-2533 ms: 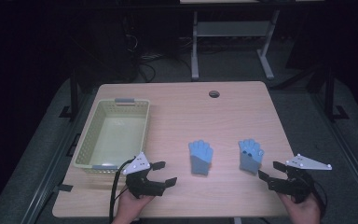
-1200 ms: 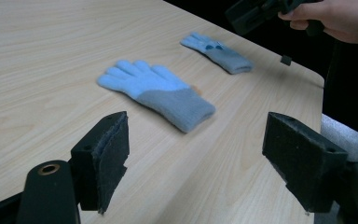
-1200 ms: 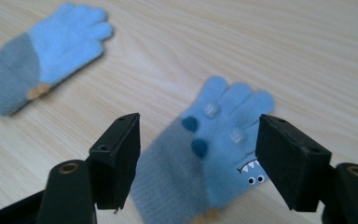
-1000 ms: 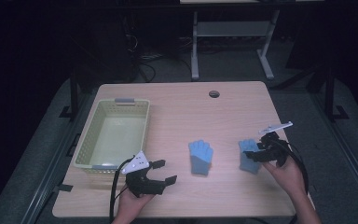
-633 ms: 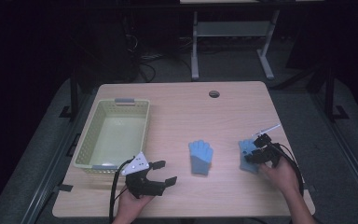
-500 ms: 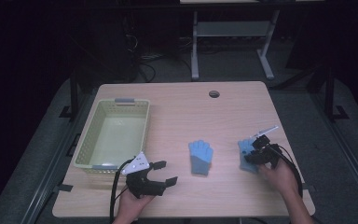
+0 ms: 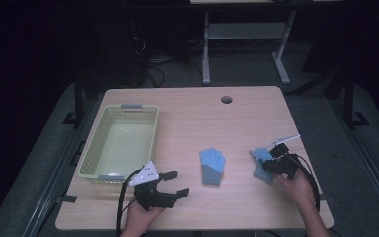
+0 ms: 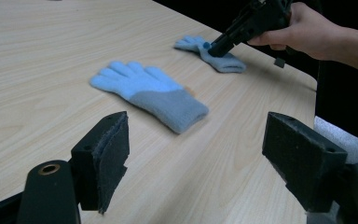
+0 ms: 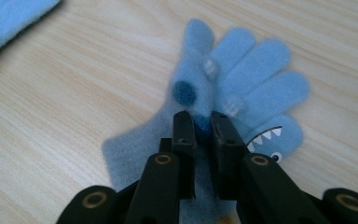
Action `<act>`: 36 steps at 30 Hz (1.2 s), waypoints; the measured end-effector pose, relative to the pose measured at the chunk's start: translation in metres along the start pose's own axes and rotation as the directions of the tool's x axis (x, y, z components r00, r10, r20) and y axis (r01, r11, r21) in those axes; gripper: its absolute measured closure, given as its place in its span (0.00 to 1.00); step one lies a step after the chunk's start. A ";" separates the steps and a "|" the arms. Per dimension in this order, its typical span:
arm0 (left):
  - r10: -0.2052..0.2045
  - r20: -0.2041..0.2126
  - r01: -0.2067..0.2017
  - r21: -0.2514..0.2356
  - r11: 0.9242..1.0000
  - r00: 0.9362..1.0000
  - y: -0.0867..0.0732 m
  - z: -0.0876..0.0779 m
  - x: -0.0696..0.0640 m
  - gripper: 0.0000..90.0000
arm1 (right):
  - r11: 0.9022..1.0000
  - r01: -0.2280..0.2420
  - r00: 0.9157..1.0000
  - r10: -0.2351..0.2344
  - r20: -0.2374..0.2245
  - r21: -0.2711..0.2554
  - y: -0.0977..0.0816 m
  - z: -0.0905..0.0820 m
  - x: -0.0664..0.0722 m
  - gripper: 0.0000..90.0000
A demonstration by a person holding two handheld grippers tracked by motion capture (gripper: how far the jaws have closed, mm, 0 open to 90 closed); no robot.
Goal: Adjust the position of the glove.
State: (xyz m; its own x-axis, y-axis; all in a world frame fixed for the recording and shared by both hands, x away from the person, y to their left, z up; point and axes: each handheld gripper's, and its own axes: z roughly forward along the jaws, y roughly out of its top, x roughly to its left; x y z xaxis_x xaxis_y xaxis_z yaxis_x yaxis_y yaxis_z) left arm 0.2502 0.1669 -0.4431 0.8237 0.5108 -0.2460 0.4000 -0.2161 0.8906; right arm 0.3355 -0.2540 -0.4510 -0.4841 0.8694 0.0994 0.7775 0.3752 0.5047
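**Spotter:** Jaws first, from the high view: your right gripper (image 7: 272, 165) has just been closing and now pinches the right glove (image 7: 262, 163) near the table's (image 7: 187, 106) right edge. Your left gripper (image 7: 173, 183) stands wide with nothing in it, near the front edge. The other glove (image 7: 212, 166) lies flat between the two, and the basket (image 7: 94, 144) at the left has no glove in it.

**Operator:** So nothing is put away yet?

**Spotter:** I'd say not; you have only the first grip. In the left gripper view your pads (image 8: 113, 161) are well apart, the nearer glove (image 8: 151, 94) untouched ahead of them.

**Operator:** And the grip itself?

**Spotter:** In the right gripper view the jaws are narrow, a fold of the glove (image 9: 233, 88) caught between them, the glove on the wood. Lifting, carrying and the second glove look to be left, if the basket is where they go.
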 end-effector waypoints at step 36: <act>-0.001 -0.019 0.000 -0.025 1.000 1.000 0.003 -0.008 -0.002 0.24 | 0.994 0.026 0.999 -0.030 -0.044 -0.106 0.029 -0.059 0.016 0.93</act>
State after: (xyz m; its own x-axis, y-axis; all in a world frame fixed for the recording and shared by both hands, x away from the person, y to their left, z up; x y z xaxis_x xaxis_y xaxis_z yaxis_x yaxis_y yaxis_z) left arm 0.2469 0.1720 -0.4371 0.8157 0.5267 -0.2392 0.3901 -0.1956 0.8998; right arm 0.3268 -0.2479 -0.3844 -0.5248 0.8424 0.1219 0.7180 0.3612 0.5950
